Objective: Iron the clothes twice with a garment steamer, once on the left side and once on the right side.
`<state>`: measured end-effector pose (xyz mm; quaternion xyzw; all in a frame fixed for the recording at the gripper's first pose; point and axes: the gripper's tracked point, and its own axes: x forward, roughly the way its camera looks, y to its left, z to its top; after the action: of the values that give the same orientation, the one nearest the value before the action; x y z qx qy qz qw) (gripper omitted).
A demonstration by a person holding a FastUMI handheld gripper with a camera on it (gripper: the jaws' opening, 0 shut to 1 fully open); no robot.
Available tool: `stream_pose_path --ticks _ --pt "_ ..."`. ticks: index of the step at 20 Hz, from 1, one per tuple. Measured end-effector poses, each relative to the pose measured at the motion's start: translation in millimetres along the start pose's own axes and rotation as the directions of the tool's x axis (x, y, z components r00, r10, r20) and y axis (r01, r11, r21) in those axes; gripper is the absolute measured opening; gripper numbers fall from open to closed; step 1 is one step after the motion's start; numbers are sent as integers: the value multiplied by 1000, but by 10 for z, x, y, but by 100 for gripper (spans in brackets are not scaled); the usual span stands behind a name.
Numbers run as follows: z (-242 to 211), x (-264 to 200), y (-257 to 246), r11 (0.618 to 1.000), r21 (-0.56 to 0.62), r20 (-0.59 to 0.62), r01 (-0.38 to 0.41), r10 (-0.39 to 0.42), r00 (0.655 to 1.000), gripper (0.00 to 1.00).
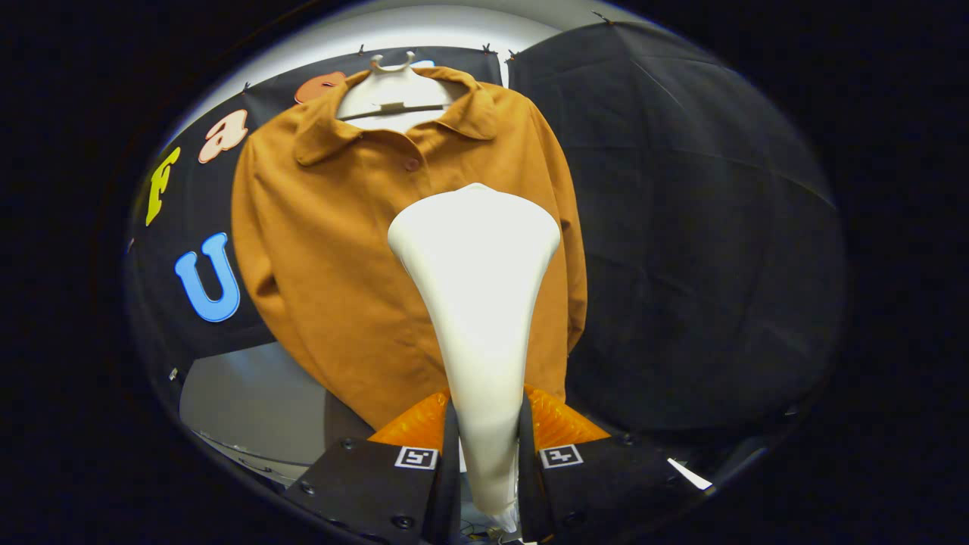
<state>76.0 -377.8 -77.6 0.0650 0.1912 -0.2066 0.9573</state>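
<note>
Where the two fingers meet at the near end of the scene, the gripper (484, 446) stands narrowed onto the slim handle of a white plastic garment steamer (477, 303), one finger pressed to each side of it.

Item: garment steamer. Smooth, glossy white body; narrow at the grasped handle, widening forward into a broad, rounded head. The head stands well ahead of the fingers, upright, and overlaps the lower front of the garment. Whether the head touches the cloth cannot be told.

Item: shirt-jacket (333, 257). Rust-brown, matte woven fabric, with a fold-down collar and a buttoned front placket; one button shows just beyond the steamer head. It hangs beyond the steamer, its sleeves falling down either side and its hem reaching almost to the fingertips.

Item: hanger (394, 94). Pale, wide-shouldered plastic form with a hook at the top, filling the collar opening at the far end of the garment.

Item: booth wall (681, 227). Black cloth, creased, behind and to both sides of the garment.
</note>
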Motion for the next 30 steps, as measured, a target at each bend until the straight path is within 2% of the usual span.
stream_pose_path --ticks 8,15,22,26,30 --pt "329 -839 1334 984 -107 165 -144 161 973 34" --pt "241 -1574 2573 934 -199 223 -295 337 915 34" --pt "-92 -2053 3125 908 -233 220 -348 398 890 34" --pt "-173 -2171 3252 901 -231 217 -368 417 883 34" --pt "-181 -2255 3223 906 -232 230 -354 405 885 34"
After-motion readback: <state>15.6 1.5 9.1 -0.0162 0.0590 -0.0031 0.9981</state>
